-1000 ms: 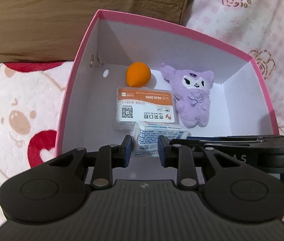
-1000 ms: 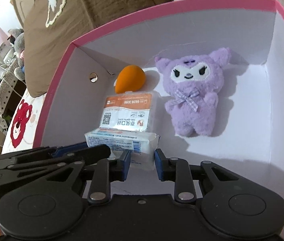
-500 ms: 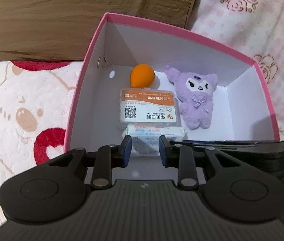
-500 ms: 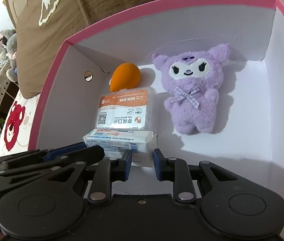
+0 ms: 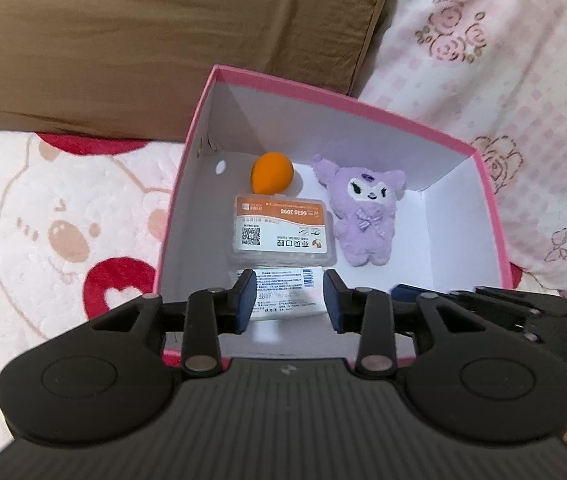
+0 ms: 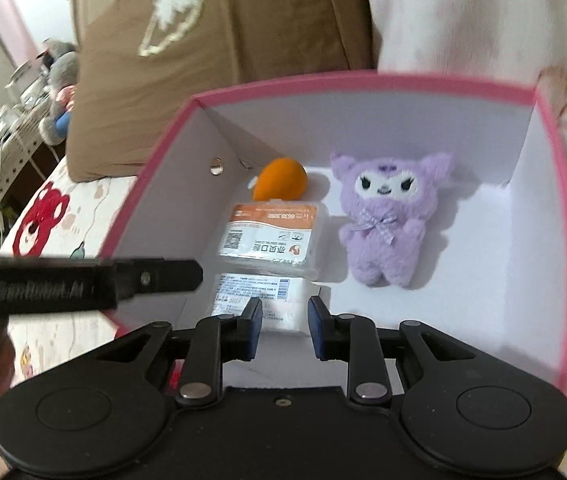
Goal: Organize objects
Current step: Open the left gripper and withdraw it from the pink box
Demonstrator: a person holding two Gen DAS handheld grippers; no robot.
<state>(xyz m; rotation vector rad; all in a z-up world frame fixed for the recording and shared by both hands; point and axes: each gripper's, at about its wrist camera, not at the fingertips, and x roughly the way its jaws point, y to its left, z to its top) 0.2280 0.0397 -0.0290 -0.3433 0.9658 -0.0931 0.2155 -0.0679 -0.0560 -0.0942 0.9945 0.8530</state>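
Bedspread with cartoon bears under everything, pink box (image 5: 187, 184) parked by the brown pillow (image 5: 163, 40). Wipes pack (image 5: 283, 294) now lies flat in the box, lined up below the floss case (image 5: 281, 230). My left tongs (image 5: 288, 307) have just been opening, nothing pinched. Right tongs (image 6: 285, 326) are together, empty, above the box.

A bedroom at home — brown pillow (image 5: 163, 40), cartoon bear blanket (image 5: 43, 220), pink floral bedding (image 5: 483, 60).

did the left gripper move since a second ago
Yes. The left gripper pulled up and back from the pink box, jaws just opening off the tissue pack.
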